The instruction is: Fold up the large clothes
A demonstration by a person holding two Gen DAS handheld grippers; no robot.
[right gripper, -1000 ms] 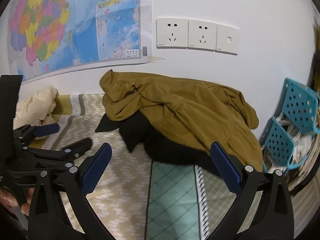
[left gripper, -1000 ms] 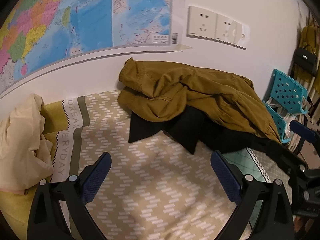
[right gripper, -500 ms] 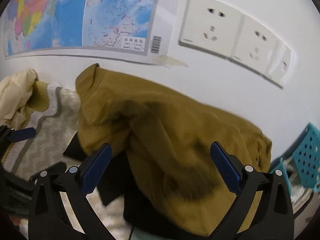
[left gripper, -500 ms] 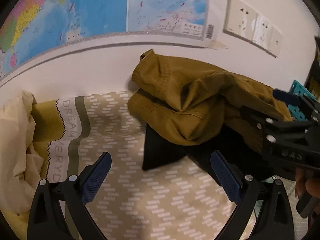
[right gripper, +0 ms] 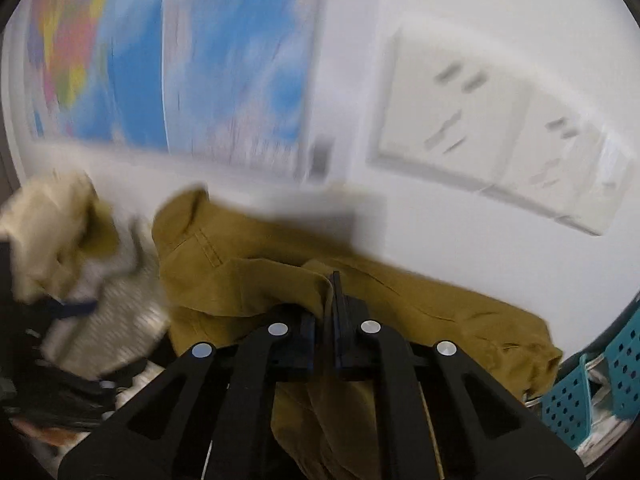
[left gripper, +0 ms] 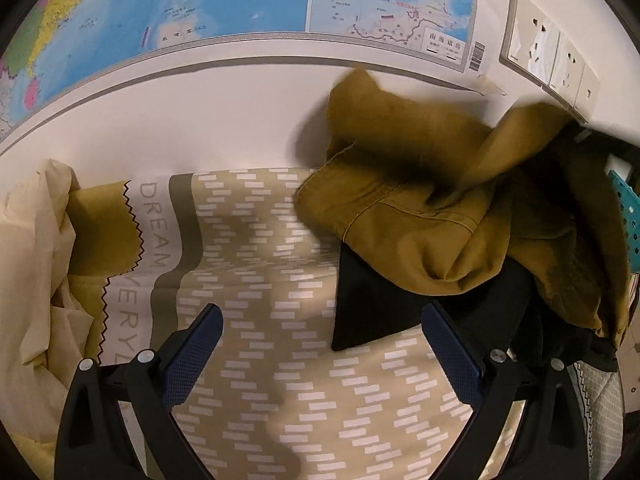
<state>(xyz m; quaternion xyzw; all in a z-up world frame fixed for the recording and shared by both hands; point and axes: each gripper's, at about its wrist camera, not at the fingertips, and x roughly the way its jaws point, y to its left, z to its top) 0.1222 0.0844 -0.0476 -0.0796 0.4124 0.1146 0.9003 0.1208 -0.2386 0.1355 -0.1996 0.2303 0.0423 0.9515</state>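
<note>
Mustard jacket (right gripper: pixel 248 276) lay crumpled at the wall end of the bed (left gripper: pixel 280 380), under the wall map (left gripper: pixel 200 12) and the sockets (right gripper: pixel 480 136). One fold was pulled up off the heap. A black garment (left gripper: pixel 372 308) sat under it, one corner sticking out onto the patterned bedspread.

Right tongs (right gripper: pixel 334 300) were closed tight on a pinch of the jacket's fabric, pads clamped together with cloth bunched between them and hanging below. The right wrist view was heavily motion-blurred.

Left tongs (left gripper: pixel 320 356) stood wide open, nothing between the blue pads, hanging over bare bedspread just short of the black garment's corner and not touching the jacket.

A cream cloth (left gripper: pixel 32 280) was piled at the left edge of the bed, well apart from the jacket. A teal perforated basket (right gripper: pixel 600 380) stood at the far right, beside the jacket's trailing edge.
</note>
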